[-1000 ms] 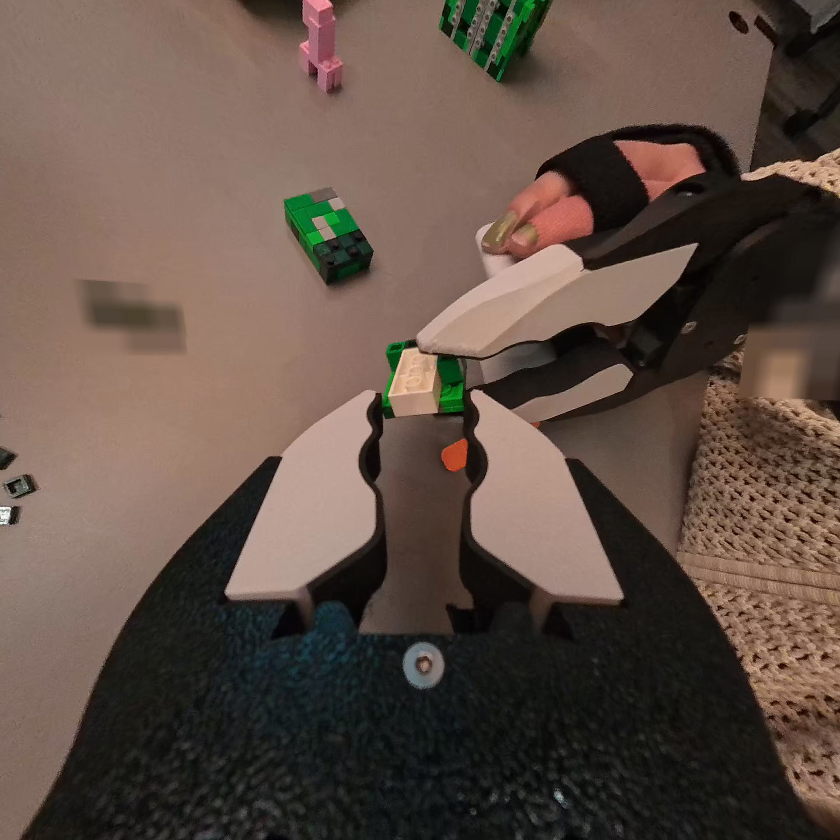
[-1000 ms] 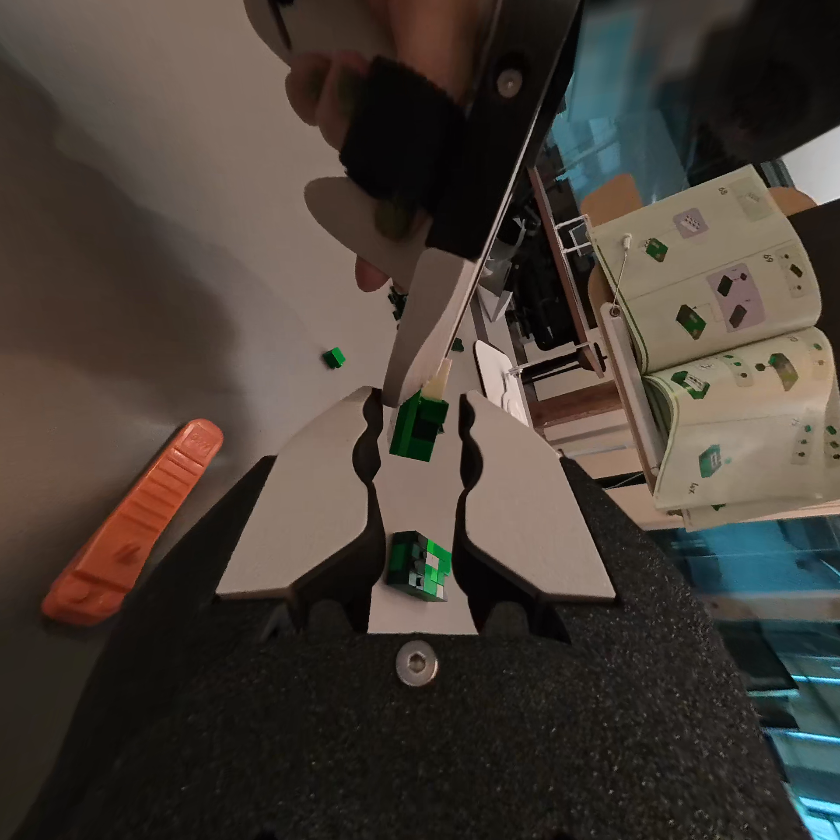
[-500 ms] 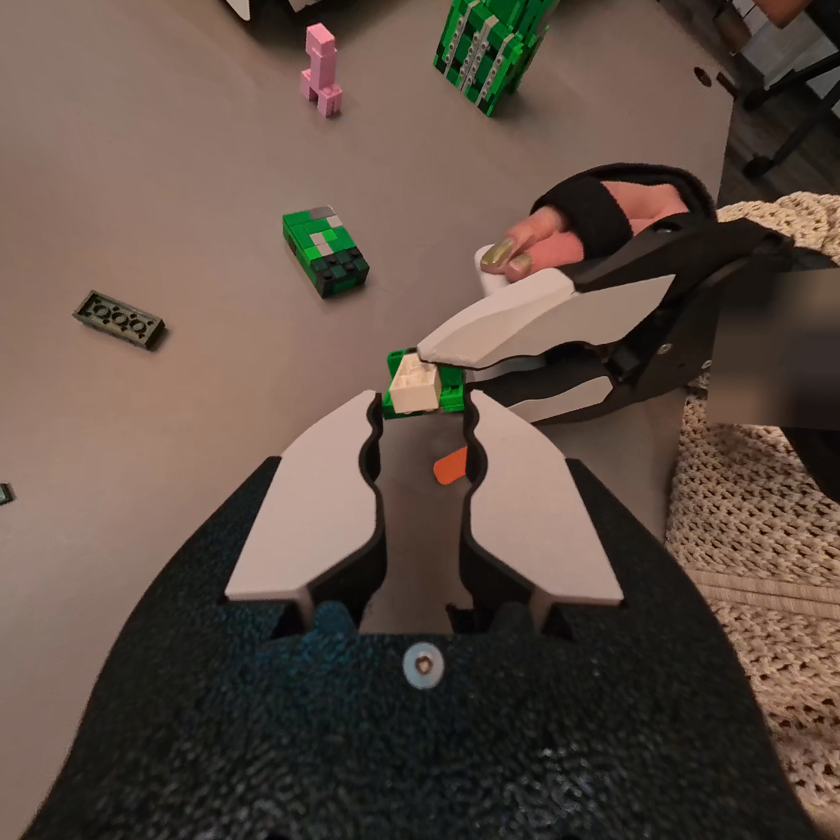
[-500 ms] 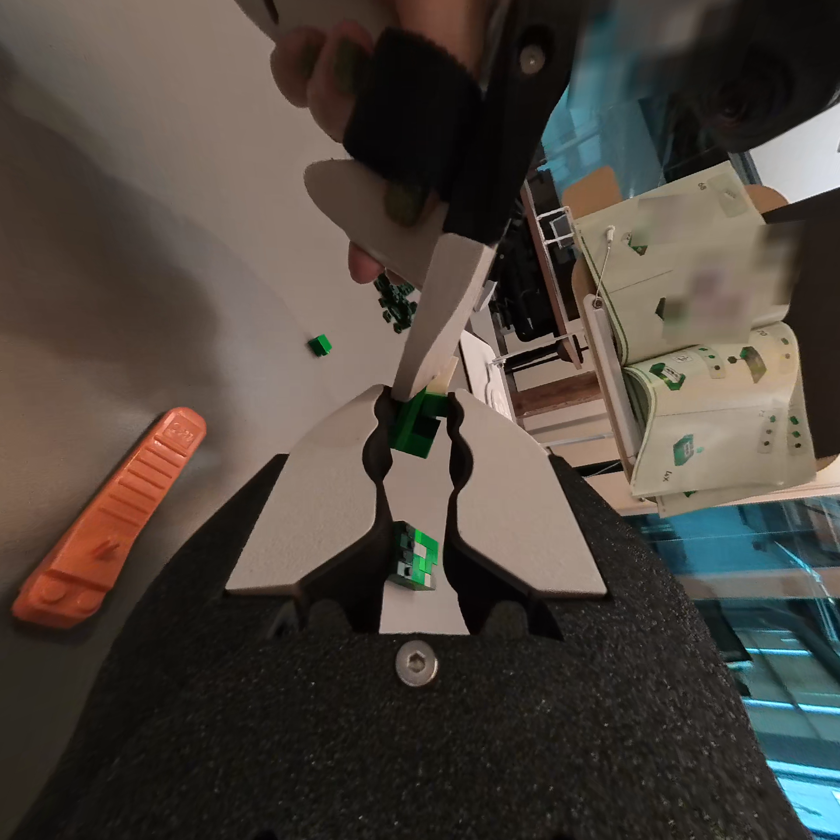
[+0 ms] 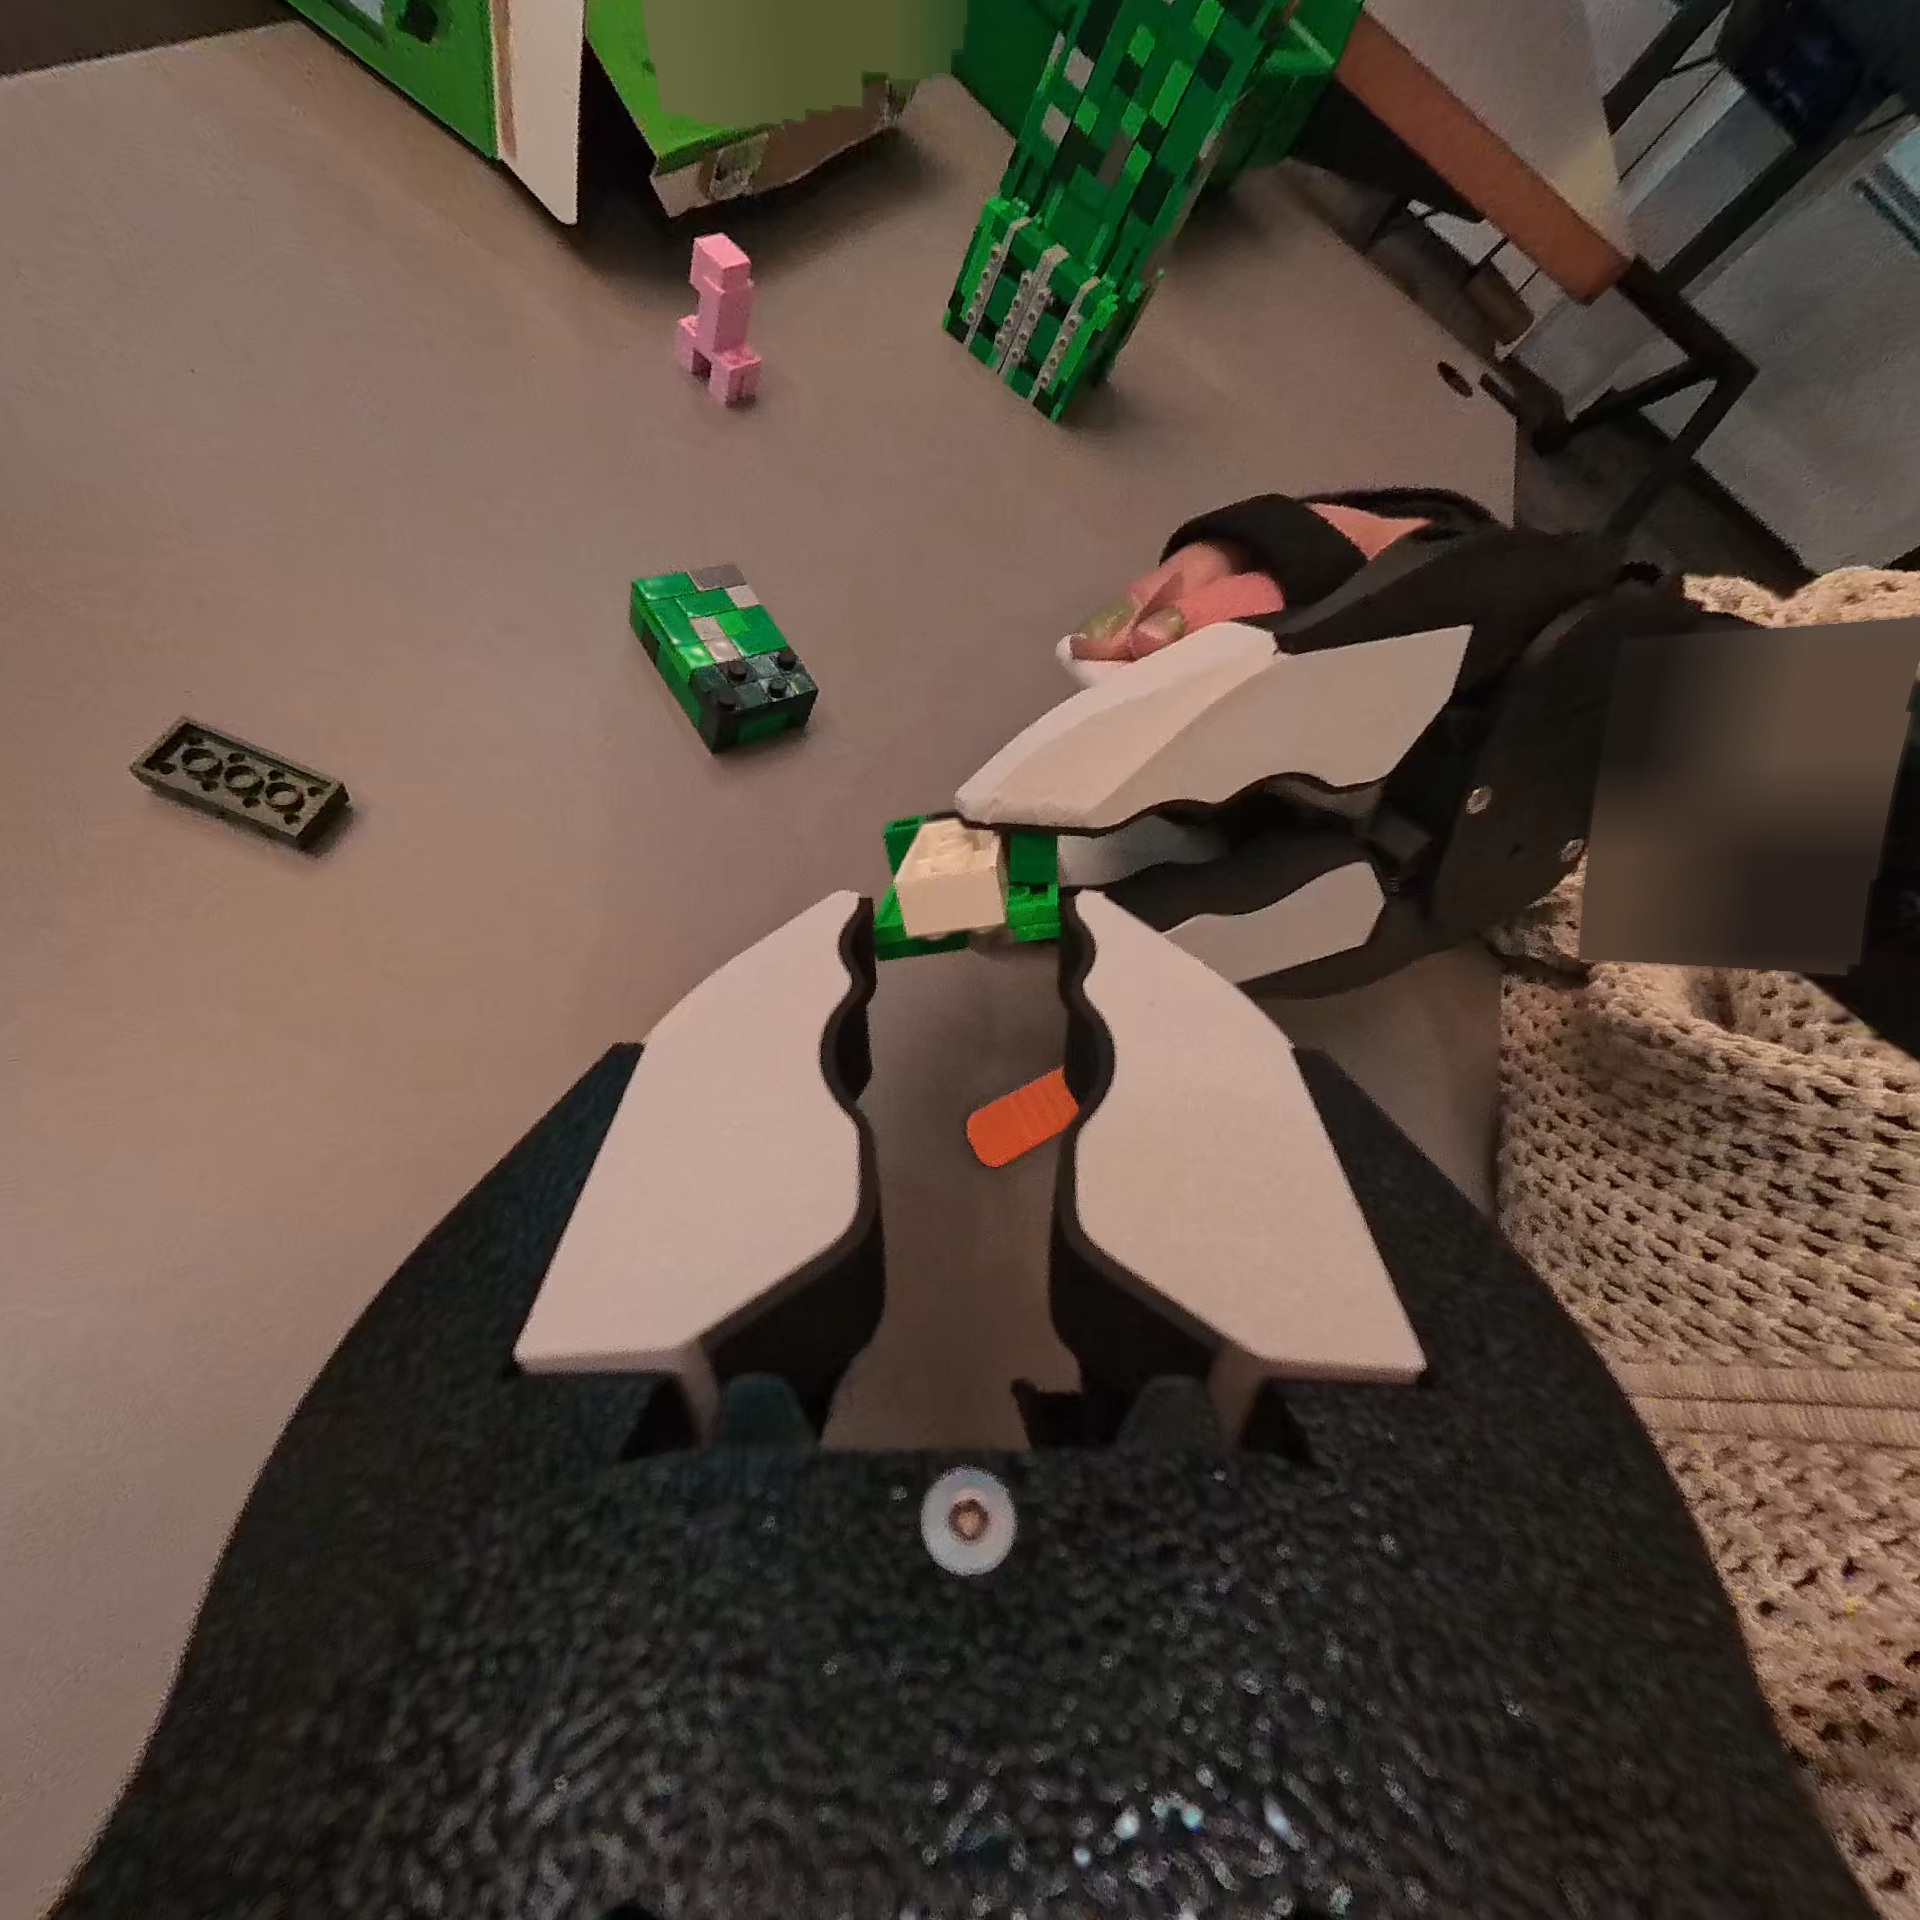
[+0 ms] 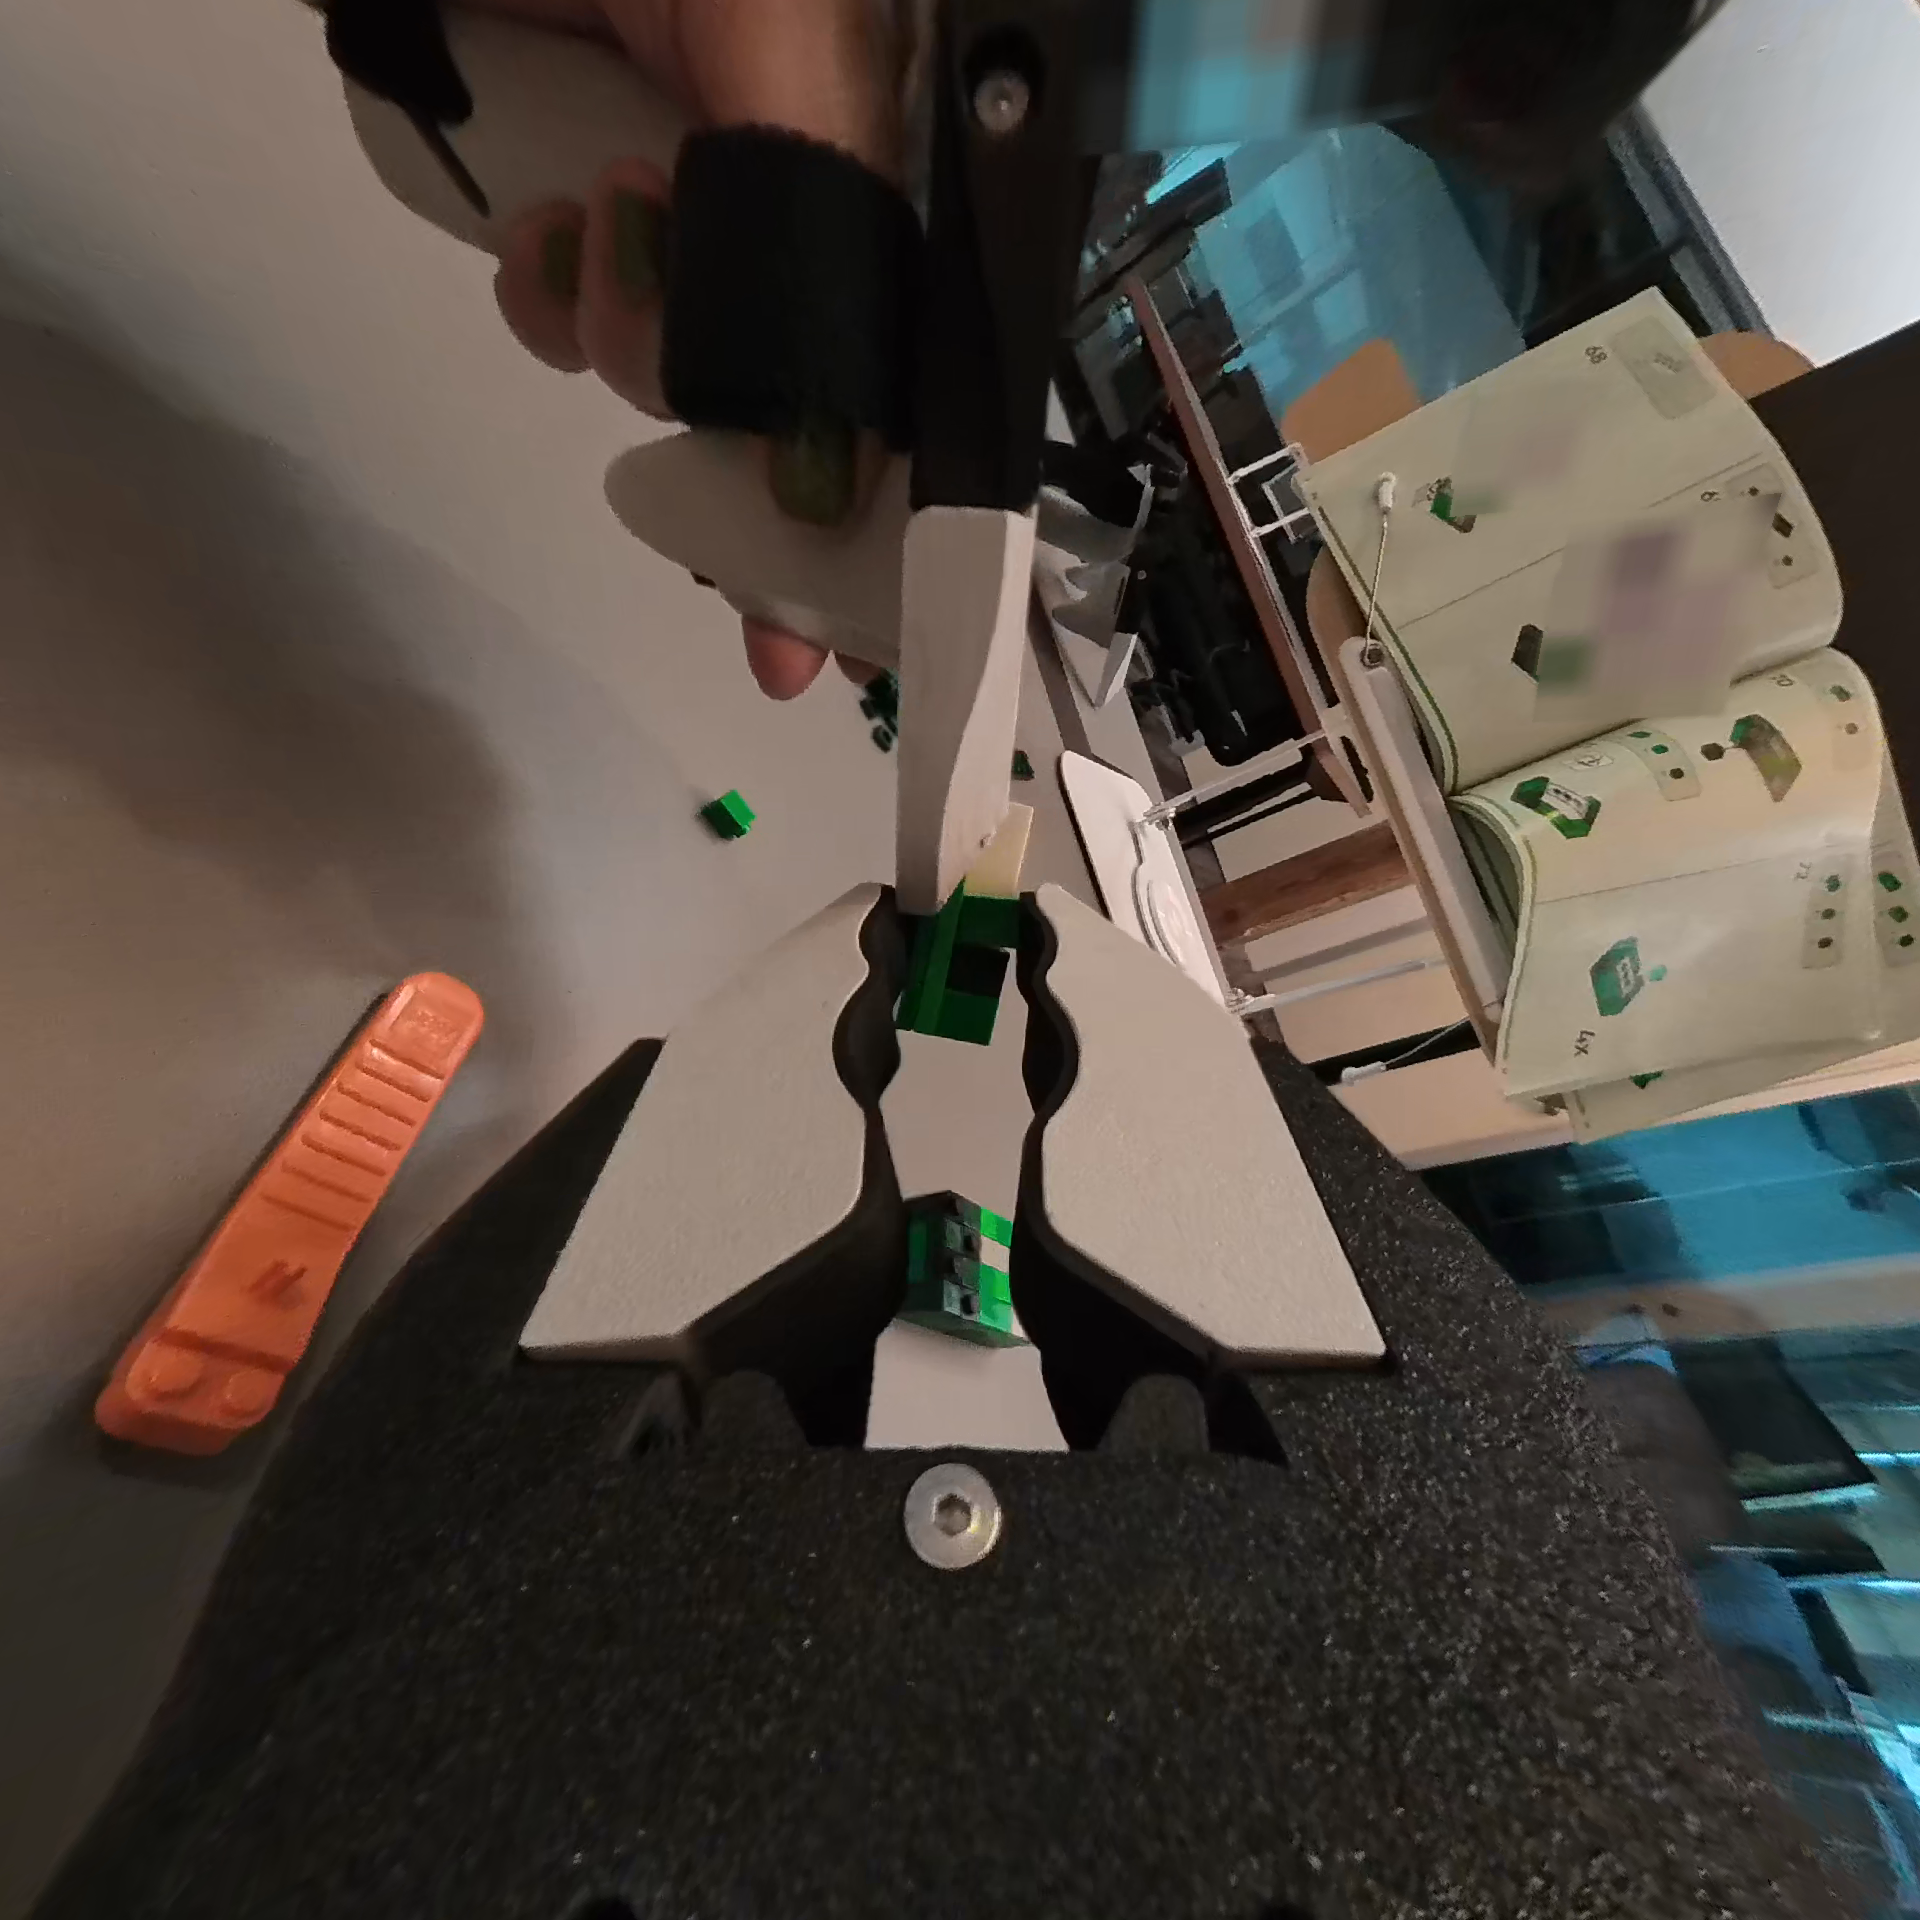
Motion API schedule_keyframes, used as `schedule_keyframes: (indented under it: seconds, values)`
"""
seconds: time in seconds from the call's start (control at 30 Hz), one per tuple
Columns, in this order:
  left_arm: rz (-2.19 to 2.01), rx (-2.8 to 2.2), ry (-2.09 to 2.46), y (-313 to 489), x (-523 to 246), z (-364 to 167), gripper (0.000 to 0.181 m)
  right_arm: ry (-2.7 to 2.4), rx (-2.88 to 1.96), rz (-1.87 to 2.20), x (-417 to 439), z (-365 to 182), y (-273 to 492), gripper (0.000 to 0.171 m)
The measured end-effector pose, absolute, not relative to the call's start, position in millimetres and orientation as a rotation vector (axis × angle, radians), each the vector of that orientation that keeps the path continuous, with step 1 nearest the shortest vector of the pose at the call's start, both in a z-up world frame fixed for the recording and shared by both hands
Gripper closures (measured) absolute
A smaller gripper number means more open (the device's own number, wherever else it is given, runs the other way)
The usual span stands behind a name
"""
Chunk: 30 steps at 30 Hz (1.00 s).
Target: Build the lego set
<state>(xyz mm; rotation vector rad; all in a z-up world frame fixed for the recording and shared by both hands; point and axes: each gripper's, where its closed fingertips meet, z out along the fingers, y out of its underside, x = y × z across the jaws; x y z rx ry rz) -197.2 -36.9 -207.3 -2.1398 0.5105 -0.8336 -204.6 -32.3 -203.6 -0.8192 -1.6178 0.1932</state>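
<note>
A small green lego assembly (image 5: pixel 1029 909) with a white brick (image 5: pixel 945 883) on it is held above the table between both grippers. My left gripper (image 5: pixel 966 914) is shut on its sides. My right gripper (image 5: pixel 1039 847) comes in from the right, with one finger above the white brick and one below. In the right wrist view my right gripper (image 6: pixel 956 904) is shut on the green assembly (image 6: pixel 951 987). One finger (image 6: pixel 961 707) of the left gripper comes down from above beside the white brick (image 6: pixel 1006 857).
On the grey table (image 5: pixel 312 468) lie a green block with grey tiles (image 5: pixel 722 655), a dark plate (image 5: pixel 239 784), a pink figure (image 5: pixel 717 317), a tall green build (image 5: pixel 1081 260) and an orange brick separator (image 6: pixel 301 1216). An open instruction booklet (image 6: pixel 1621 779) stands to the right. A knitted sleeve (image 5: pixel 1714 1195) is at the right. My two grippers' fingertips are within a few centimetres of each other.
My right gripper's jaws have closed in on the green assembly. Both grippers have risen and tilted together, so more of the far table shows in the left wrist view.
</note>
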Motion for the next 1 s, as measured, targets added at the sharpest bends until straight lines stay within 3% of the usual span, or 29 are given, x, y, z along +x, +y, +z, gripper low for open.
schedule_keyframes:
  seconds: [0.3, 0.73, 1.0]
  values:
    - [-0.876, -2.045, 0.441, -33.2, -197.9, -201.8, 0.147, -1.573, -0.838, 0.258, -206.7, -197.0, -31.4, 0.150]
    - [-0.918, -2.022, 0.407, -34.2, -195.0, -205.3, 0.147, -1.598, -0.835, 0.205, -208.9, -203.3, -27.6, 0.133]
    - [-0.918, -2.018, 0.425, -34.8, -191.5, -204.2, 0.147, -1.619, -0.833, 0.150, -209.2, -208.6, -25.5, 0.138]
